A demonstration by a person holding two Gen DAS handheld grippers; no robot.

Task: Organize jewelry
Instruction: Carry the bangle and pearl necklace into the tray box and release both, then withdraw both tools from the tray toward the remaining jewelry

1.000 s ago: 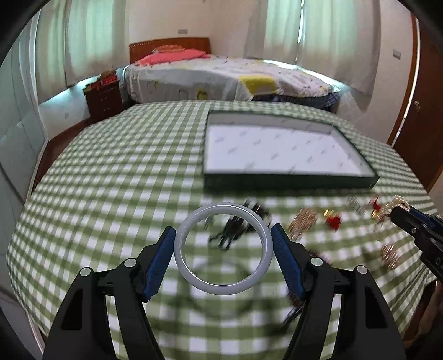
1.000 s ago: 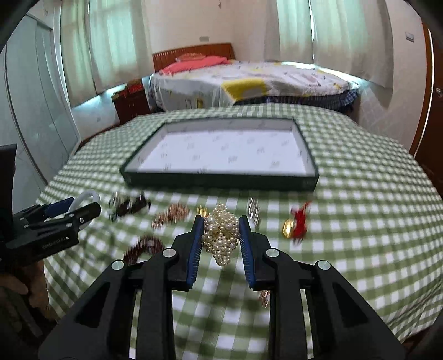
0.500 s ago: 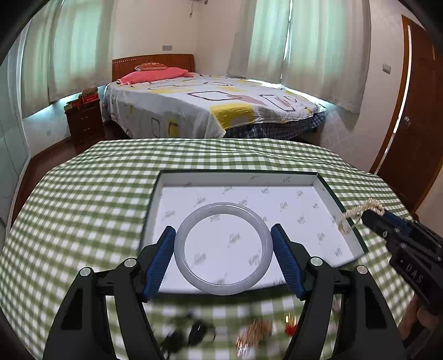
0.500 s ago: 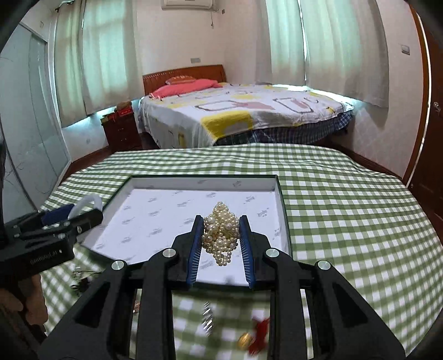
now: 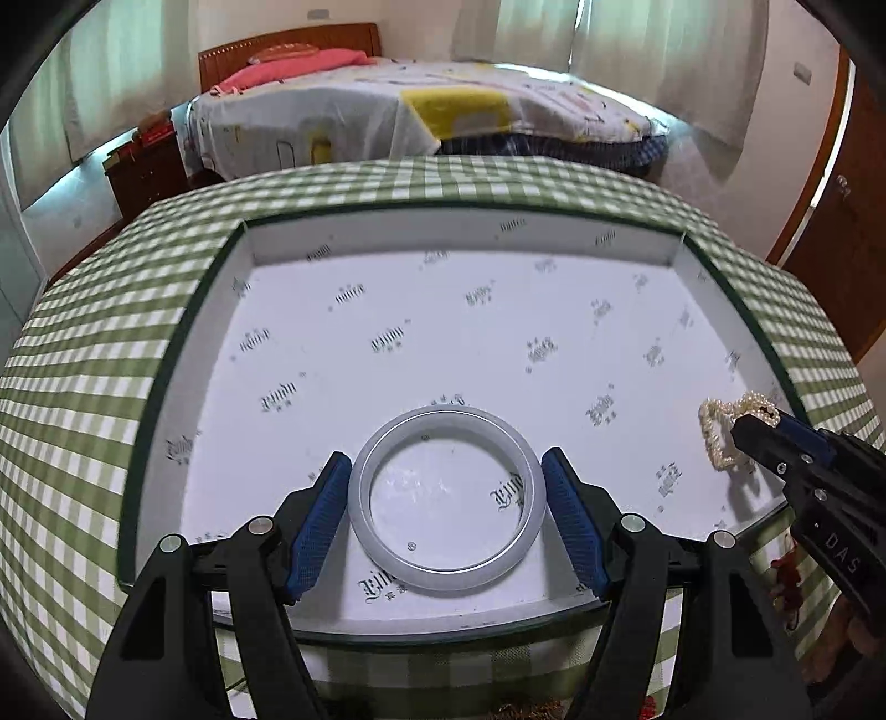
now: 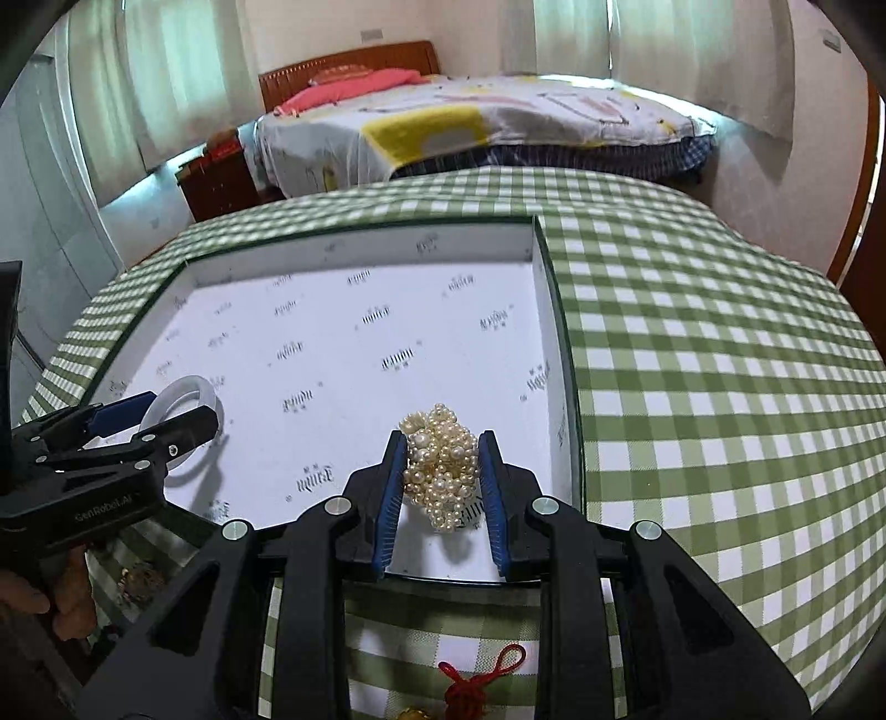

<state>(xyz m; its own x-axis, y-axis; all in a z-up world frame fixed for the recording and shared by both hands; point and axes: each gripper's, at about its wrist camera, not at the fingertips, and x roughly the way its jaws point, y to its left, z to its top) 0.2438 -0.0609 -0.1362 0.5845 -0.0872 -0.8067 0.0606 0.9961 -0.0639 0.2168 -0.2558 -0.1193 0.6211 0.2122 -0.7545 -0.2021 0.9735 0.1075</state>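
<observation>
A bedroom lies behind the work: a bed (image 6: 498,122) with a patterned white and yellow spread, a wooden headboard and pink pillows, pale curtains (image 5: 637,50) over the windows, a dark wooden nightstand (image 6: 221,177) at the left and a brown door (image 5: 847,232) at the right. In front stands a round table under a green-and-white checked tablecloth (image 6: 720,360).

On the cloth sits a wide, shallow tray (image 5: 183,354) with a dark green rim and a white lining printed with small logos. It fills most of both views, and its near wall stands between the grippers and the loose pieces left on the cloth.

The left gripper (image 5: 446,512) reaches over the tray's near left part, its blue pads pinching a pale translucent bangle (image 5: 443,576) by its outer edge; the ring is held about level just above the lining, though contact with it cannot be judged. The right gripper (image 6: 442,482) is over the near right corner, jaws squeezed on a bunched pearl bracelet (image 6: 440,465), whose lower beads hang close to the lining.

On the cloth in front of the tray lie a red knotted tassel charm (image 6: 470,687), and a brownish beaded piece (image 6: 138,579) beside the left hand, too blurred to name.
</observation>
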